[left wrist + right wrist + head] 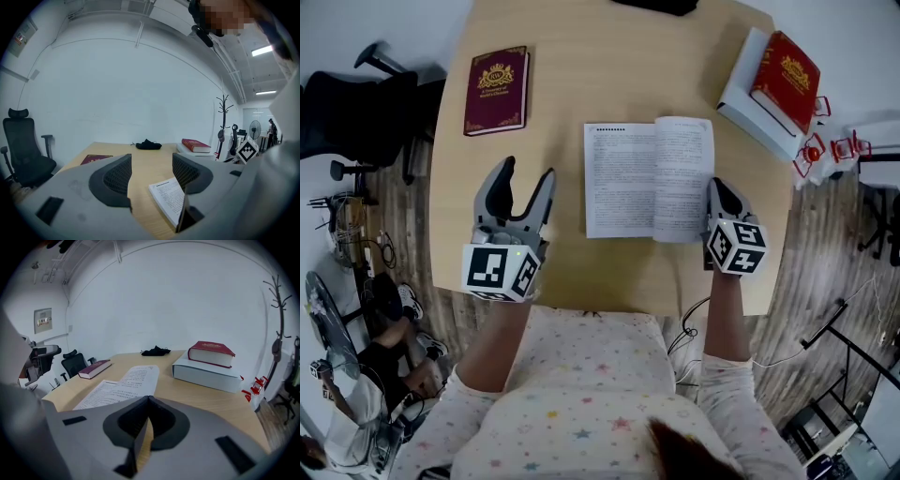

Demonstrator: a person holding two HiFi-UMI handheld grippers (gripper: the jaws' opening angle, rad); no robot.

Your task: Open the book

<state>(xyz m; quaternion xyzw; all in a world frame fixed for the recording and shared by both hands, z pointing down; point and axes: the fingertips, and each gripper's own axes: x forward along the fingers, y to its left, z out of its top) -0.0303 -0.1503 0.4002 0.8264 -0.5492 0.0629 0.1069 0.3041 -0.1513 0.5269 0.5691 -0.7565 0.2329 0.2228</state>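
The thin white-paged book (647, 178) lies open on the light wooden table (581, 75). The right gripper (718, 187), jaws pressed together, sits at its edge. The left gripper (529, 169) hovers spread and empty. Unheld pages may flop shut.

My left tool (528, 173) and right tool (719, 190) are grey with dark ribbed pads (117, 176), each bearing a black-and-white marker cube (500, 270); my pale top (581, 375) has small coloured stars.

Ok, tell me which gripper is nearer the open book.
Right. The right gripper is at the right edge of the open book, with its fingers shut. The left gripper stands apart to the book's left, with its fingers open.
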